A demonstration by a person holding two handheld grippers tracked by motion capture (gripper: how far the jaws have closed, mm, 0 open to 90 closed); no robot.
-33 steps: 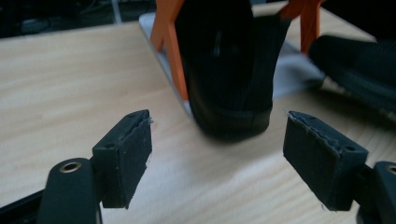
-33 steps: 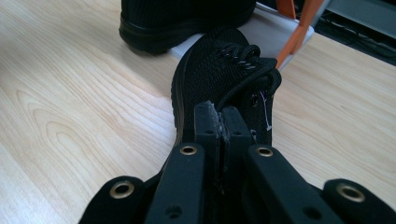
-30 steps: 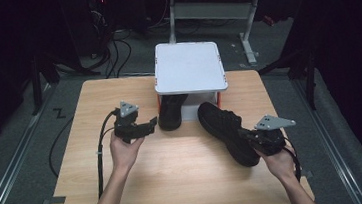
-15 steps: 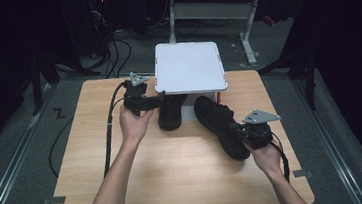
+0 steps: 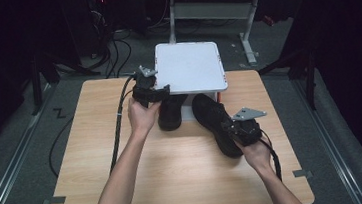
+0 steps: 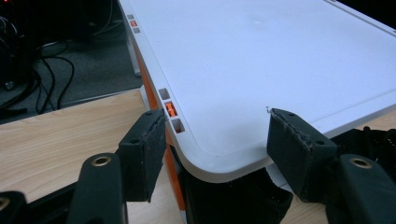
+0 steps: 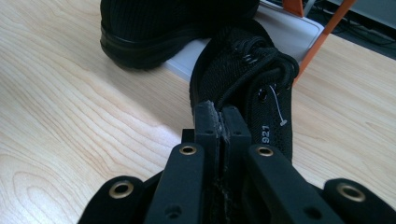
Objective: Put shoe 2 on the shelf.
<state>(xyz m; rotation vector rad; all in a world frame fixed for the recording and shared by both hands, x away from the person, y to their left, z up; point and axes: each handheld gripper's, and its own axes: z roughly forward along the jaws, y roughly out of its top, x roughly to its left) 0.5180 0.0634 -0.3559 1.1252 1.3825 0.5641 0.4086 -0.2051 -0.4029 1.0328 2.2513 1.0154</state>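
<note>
— So, where is the left gripper [image 5: 164,89]?

— Up at the near left corner of the white box lid [image 5: 189,67]. In the left gripper view its two black pads [image 6: 142,151] are spread wide, one on each side of that rounded corner. They hold nothing yet.

— And the right gripper [image 5: 231,126]?

— Down by the right shoe [image 5: 215,123]. In the right gripper view its jaws are pressed tight together, pinching the edge of the shoe by its opening, near the laces [image 7: 261,60].

— Where do the shoes lie?

— Both are black. The right shoe lies slanted on the wooden table [image 5: 104,164], its far end close to the box. The left shoe [image 5: 170,114] sits just under the front edge of the lid, with its toe sticking out toward the person.

— What is under the lid?

— An orange side [image 6: 173,172] shows just below the corner.
</note>
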